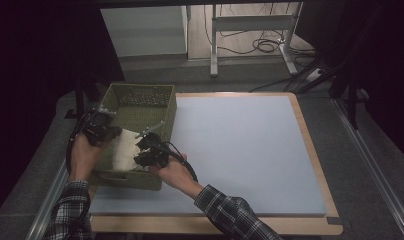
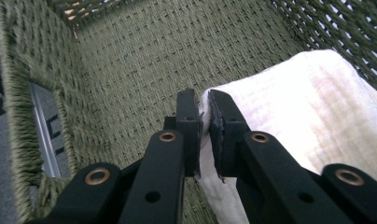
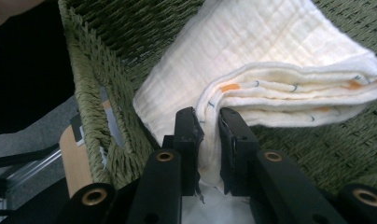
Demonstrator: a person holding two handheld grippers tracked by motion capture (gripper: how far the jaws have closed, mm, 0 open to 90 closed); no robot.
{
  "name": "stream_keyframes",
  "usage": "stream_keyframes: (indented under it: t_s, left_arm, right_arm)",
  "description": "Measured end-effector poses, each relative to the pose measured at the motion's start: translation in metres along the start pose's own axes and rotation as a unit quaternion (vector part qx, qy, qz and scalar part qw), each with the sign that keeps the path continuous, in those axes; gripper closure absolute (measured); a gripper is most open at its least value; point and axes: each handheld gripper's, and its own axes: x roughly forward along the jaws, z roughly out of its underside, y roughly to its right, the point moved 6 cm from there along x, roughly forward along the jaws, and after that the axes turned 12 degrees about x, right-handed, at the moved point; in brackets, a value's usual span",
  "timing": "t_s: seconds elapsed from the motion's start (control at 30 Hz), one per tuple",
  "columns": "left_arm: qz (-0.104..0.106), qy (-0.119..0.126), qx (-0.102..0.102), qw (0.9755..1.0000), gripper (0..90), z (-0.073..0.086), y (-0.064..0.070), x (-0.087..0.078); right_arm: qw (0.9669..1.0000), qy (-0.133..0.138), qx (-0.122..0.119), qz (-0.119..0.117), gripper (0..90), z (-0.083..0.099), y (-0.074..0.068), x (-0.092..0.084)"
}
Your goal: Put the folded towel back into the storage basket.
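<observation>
Tools (image 2: 203,105) (image 3: 209,121) pinch folded cloth (image 3: 252,65) inside basket (image 1: 155,95).

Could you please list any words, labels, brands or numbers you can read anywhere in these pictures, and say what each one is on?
None: no readable text.
The folded cloth has small orange and dark marks along its edges, which are stitching or pattern, not letters.
The green woven basket, both grippers and the table mat carry no legible label.

A wood-edged table (image 1: 310,150) with a pale blue top carries a green woven basket (image 1: 140,107) at its left.
</observation>
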Motion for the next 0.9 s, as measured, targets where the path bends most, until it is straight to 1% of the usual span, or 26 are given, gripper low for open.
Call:
stream_keyframes:
  t_s: [0.03, 0.07, 0.1, 0.17, 0.33, 0.37, 0.43, 0.47, 0.57, 0.63, 0.73, 0.83, 0.87, 0.9]
  left_arm:
    - [0.002, 0.0, -0.001, 1.0, 81.6, 0.0, 0.0, 0.001]
    - [0.006, 0.003, -0.007, 0.9999, 78.7, 0.002, 0.0, 0.005]
    - [0.005, 0.005, -0.01, 0.9999, 75.1, 0.002, 0.0, 0.007]
    - [0.005, 0.008, -0.013, 0.9999, 72.1, 0.002, 0.0, 0.008]
    - [0.005, 0.011, -0.017, 0.9998, 66.9, 0.002, 0.0, 0.008]
    - [0.003, 0.013, -0.018, 0.9998, 65.6, 0.001, 0.001, 0.008]
    - [0.002, 0.018, -0.018, 0.9997, 63.1, -0.001, 0.002, 0.008]
    - [0.002, 0.018, -0.018, 0.9997, 61.6, -0.001, 0.002, 0.008]
    - [0.004, 0.026, -0.023, 0.9994, 55.8, -0.003, 0.004, 0.008]
    - [0.004, 0.026, -0.022, 0.9994, 52.5, -0.004, 0.005, 0.008]
    - [0.006, 0.034, -0.024, 0.9991, 47.9, -0.007, 0.007, 0.008]
    - [0.007, 0.04, -0.029, 0.9987, 42.6, -0.01, 0.009, 0.008]
    - [0.007, 0.04, -0.029, 0.9987, 40.6, -0.01, 0.009, 0.008]
    - [0.01, 0.045, -0.033, 0.9984, 38.9, -0.012, 0.01, 0.008]
  right_arm:
    - [1.0, 0.001, -0.004, 0.003, 72.3, 0.0, 0.0, 0.0]
    - [1.0, 0.002, -0.003, 0.002, 70.3, -0.001, 0.001, 0.0]
    - [1.0, 0.003, 0.0, 0.001, 69.3, -0.001, 0.002, -0.001]
    - [1.0, 0.007, 0.0, 0.001, 67.3, -0.003, 0.003, -0.003]
    - [0.9998, 0.018, -0.007, 0.002, 64.4, -0.008, 0.005, -0.011]
    - [0.9996, 0.024, -0.017, 0.002, 62.7, -0.01, 0.006, -0.015]
    - [0.9993, 0.028, -0.025, 0.005, 61.1, -0.011, 0.007, -0.019]
    - [0.9993, 0.028, -0.025, 0.005, 61.1, -0.011, 0.007, -0.019]
    - [0.9989, 0.033, -0.034, 0.006, 56.8, -0.012, 0.009, -0.024]
    - [0.9987, 0.033, -0.037, 0.006, 54.3, -0.012, 0.009, -0.026]
    - [0.9979, 0.041, -0.05, 0.009, 50.5, -0.012, 0.009, -0.031]
    - [0.9964, 0.048, -0.068, 0.017, 46.2, -0.012, 0.009, -0.036]
    - [0.9964, 0.048, -0.068, 0.017, 46.2, -0.012, 0.009, -0.036]
    - [0.9954, 0.053, -0.078, 0.019, 42.6, -0.012, 0.01, -0.039]
